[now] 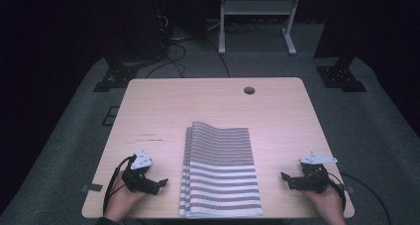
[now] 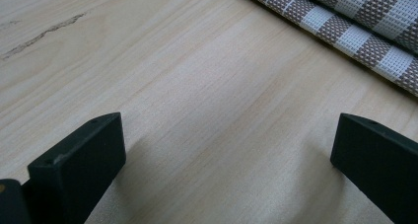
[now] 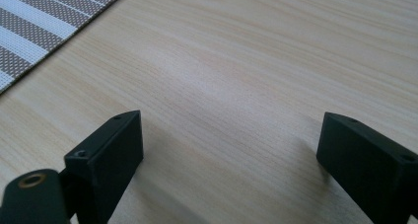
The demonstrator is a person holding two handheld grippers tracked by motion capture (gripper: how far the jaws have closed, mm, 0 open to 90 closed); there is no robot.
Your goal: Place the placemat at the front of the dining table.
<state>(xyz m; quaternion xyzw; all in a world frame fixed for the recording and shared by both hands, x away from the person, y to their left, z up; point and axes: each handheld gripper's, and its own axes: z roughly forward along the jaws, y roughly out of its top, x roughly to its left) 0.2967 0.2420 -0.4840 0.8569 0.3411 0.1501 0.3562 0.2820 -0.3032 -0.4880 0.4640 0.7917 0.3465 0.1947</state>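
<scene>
Striped towel (image 1: 221, 171) lies folded between wide-open left gripper (image 1: 159, 183) and right gripper (image 1: 286, 178), neither touching it; any handling is not yet begun.

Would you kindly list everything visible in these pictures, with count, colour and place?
Folded cloth: one, brown and white stripes, on the table's near middle, between the two grippers.
Table: one, light wood, centre of the high view.
Cable hole: one, dark, round, in the tabletop near its far edge.
White stand: one, on the carpet beyond the table.
Black stand bases: two, on the carpet off the far corners.
Floor cables: several, dark, beyond the table.
Left gripper: one, black with grey plate, near left of the cloth, jaws open on bare wood.
Right gripper: one, black with grey plate, near right, jaws open.
</scene>
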